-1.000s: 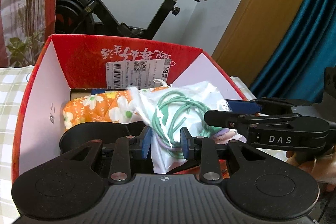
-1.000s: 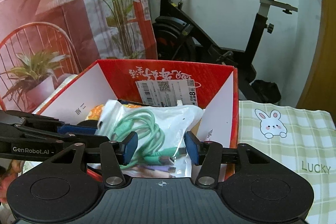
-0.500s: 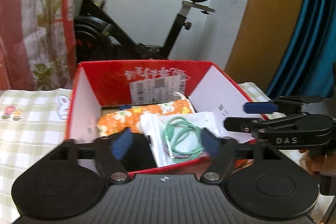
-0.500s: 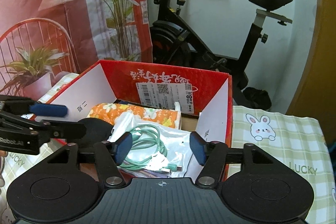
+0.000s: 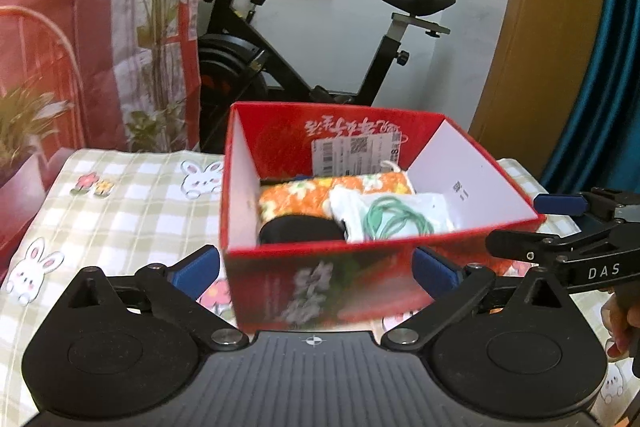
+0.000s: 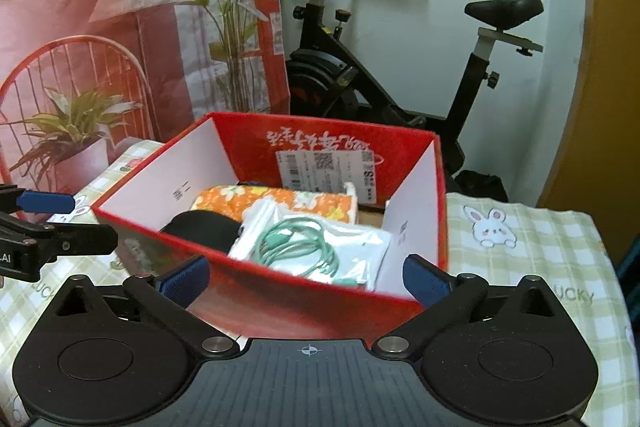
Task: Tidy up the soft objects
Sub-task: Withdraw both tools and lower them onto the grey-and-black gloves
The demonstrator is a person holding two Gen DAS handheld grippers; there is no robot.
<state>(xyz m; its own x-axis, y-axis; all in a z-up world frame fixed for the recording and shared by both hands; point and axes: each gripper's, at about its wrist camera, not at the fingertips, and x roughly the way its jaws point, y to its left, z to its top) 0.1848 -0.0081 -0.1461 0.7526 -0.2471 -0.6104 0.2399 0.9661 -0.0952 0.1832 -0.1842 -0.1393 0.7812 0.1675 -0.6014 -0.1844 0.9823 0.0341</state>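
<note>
My left gripper has its jaws opening, spread wide and gripping nothing; the near wall of the red box shows between the blue pads. My right gripper likewise: jaws opening, wide, nothing held, hanging in front of the box's near corner. The box stands on a checked cloth. Inside it lie an orange floral roll toward the back, a black item at front left, and a white bag with a green cable.
</note>
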